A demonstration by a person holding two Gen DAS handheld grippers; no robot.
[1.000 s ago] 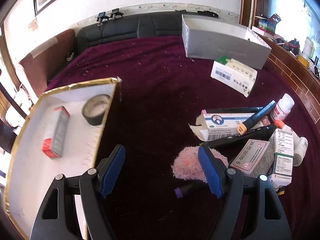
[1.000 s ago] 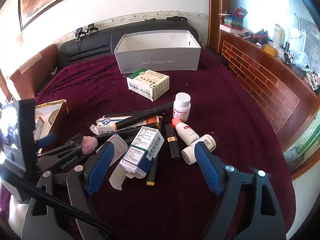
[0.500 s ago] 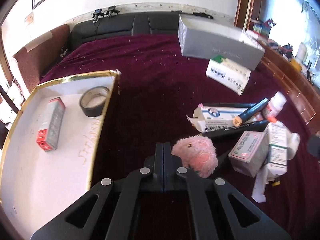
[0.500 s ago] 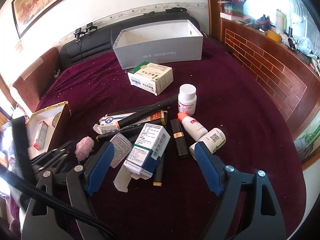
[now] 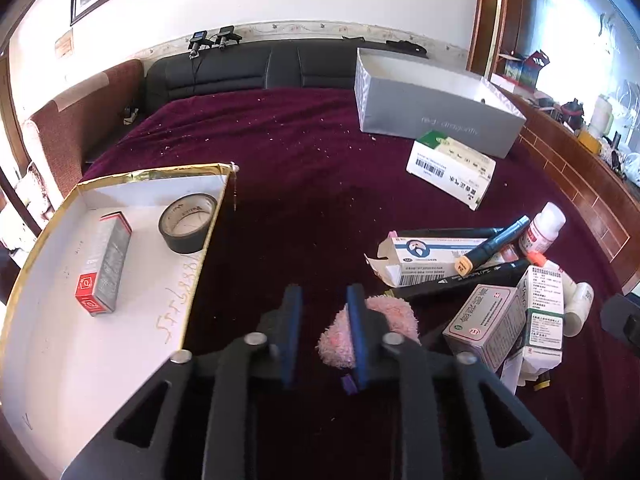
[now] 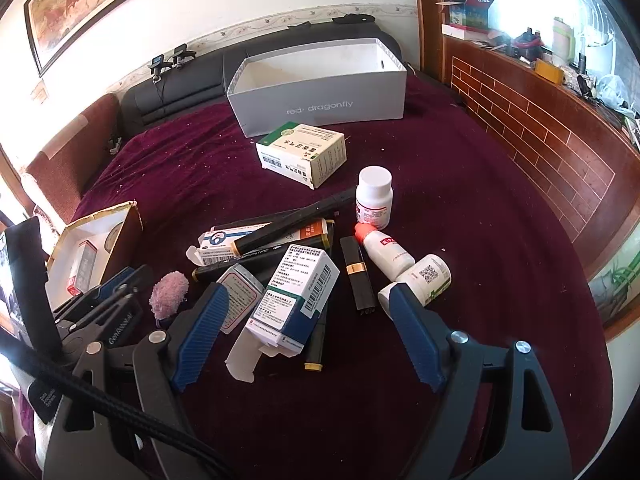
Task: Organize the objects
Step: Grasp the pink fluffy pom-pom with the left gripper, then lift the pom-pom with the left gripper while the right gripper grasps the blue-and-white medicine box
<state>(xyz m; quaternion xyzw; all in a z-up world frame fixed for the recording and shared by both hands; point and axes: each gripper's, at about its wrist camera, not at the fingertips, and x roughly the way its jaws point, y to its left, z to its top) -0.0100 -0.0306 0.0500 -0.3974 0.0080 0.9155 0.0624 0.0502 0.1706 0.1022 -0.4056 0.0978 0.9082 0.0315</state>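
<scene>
Two grippers are working over the maroon bedspread (image 5: 304, 168), and only the left gripper (image 5: 324, 336) is engaging anything. Its blue pads are standing partly apart with nothing between them; the pink fluffy puff (image 5: 384, 320) is lying on the cloth just outside the right-hand pad, which is covering its middle. The purple-tipped handle (image 5: 349, 385) is poking out near that pad's base. The puff is sitting at the left edge of the clutter of medicine boxes, pens and bottles, with the gold-rimmed white tray (image 5: 132, 178), holding a roll of black tape (image 5: 187, 222) and a small red-and-grey box (image 5: 105, 262), lying further left.

To do this pick well, I judge the left gripper needs shifting rightward so the puff or its handle falls between the pads before closing; soft pile is likely to slip from a shallow pinch.

The right gripper (image 6: 308, 330) is hovering wide open above the blue-and-white medicine box (image 6: 298, 300), gripping nothing.
</scene>
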